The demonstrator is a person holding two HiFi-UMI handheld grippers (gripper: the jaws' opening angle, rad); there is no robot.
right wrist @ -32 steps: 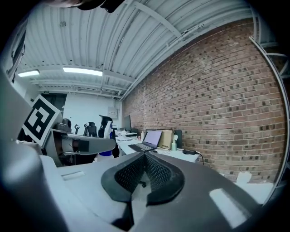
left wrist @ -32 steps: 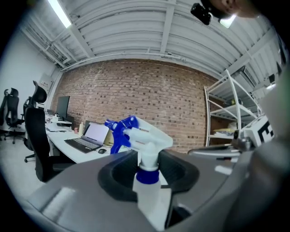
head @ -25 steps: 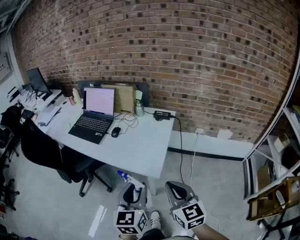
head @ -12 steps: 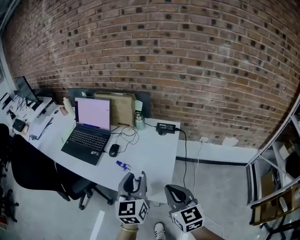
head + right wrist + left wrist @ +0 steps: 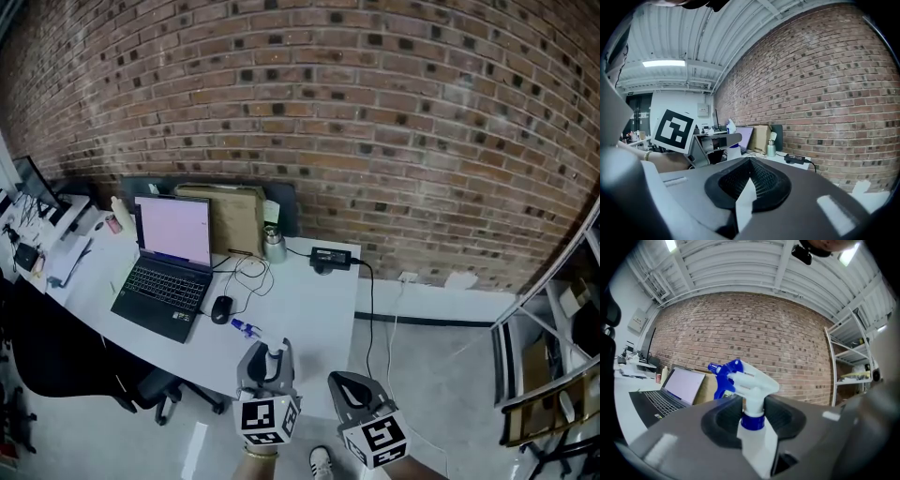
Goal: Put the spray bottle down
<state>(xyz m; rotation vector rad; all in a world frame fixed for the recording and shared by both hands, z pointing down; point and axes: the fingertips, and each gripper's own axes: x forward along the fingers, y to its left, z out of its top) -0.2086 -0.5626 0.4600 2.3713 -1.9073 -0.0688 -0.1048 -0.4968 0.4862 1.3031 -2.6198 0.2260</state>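
Observation:
A white spray bottle with a blue nozzle stands upright in my left gripper, whose pads are shut on its neck. In the left gripper view the bottle's head rises above the dark pads, with the nozzle pointing left toward the laptop. The bottle hangs over the near edge of the white desk. To the right, off the desk's front corner, is my right gripper. Its jaws are shut with nothing between them. The right gripper view also shows the left gripper's marker cube.
On the desk are an open laptop, a mouse, tangled cables, a steel flask, a power adapter and a cardboard box. A black chair stands at the left, metal shelving at the right, a brick wall behind.
Both grippers have come forward to the desk. The bottle, earlier over the floor short of the desk, now hangs at its near edge. Both grips look unchanged.

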